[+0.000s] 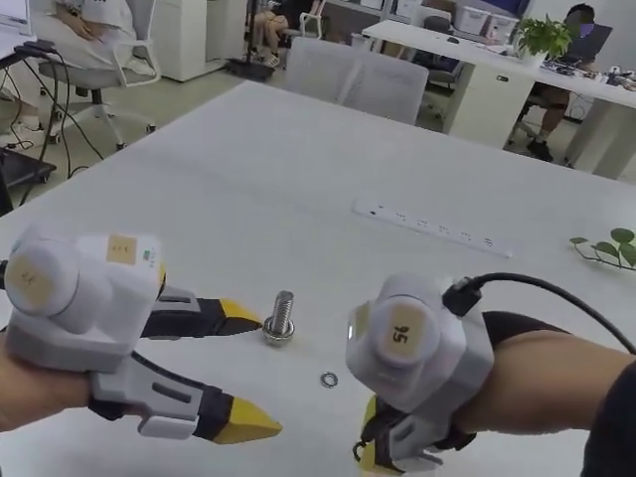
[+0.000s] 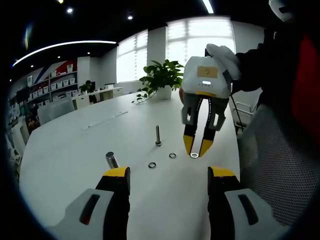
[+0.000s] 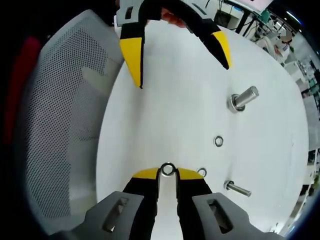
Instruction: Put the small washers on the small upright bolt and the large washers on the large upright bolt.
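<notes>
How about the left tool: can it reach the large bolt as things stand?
Probably yes: the left tool is open, one tip right beside the large bolt, with nothing between them.

Bright, even overhead light, soft shadows on the white table (image 1: 298, 179), fisheye-bent edges in gripper views
</notes>
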Tool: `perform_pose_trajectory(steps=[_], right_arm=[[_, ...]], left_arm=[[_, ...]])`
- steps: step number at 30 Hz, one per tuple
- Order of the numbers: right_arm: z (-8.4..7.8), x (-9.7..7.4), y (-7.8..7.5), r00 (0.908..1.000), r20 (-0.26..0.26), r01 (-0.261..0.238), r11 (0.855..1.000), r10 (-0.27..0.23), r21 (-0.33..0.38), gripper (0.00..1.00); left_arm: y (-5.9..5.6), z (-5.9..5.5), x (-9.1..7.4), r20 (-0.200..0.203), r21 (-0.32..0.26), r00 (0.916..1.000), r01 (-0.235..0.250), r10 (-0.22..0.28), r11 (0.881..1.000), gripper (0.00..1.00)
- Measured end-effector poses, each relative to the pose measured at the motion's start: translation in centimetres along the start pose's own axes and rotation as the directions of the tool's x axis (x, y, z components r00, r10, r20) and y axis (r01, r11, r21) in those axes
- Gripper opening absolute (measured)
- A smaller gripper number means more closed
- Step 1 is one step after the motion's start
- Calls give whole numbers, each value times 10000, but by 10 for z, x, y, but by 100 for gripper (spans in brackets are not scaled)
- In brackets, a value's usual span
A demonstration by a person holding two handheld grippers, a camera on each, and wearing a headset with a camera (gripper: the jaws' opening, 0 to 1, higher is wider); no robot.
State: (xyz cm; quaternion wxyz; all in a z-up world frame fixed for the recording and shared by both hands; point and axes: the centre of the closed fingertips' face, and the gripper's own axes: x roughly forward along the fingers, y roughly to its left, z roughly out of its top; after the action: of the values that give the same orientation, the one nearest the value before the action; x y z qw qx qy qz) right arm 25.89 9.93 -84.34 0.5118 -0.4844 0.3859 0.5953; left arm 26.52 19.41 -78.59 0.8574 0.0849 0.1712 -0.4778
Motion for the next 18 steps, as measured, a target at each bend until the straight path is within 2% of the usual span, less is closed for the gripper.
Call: perform_pose_trajectory(steps=[10, 18], right_arm=[[-19, -20, -14, 9995, 88, 307, 9975, -313, 643, 13], [-31, -39, -34, 9972, 125, 719, 9912, -738, 1113, 13]], left_arm=[[1, -1, 1, -7, -55, 10000, 22, -22, 10000, 62], [0, -2, 1, -38, -104, 10000, 47, -47, 9999, 62]])
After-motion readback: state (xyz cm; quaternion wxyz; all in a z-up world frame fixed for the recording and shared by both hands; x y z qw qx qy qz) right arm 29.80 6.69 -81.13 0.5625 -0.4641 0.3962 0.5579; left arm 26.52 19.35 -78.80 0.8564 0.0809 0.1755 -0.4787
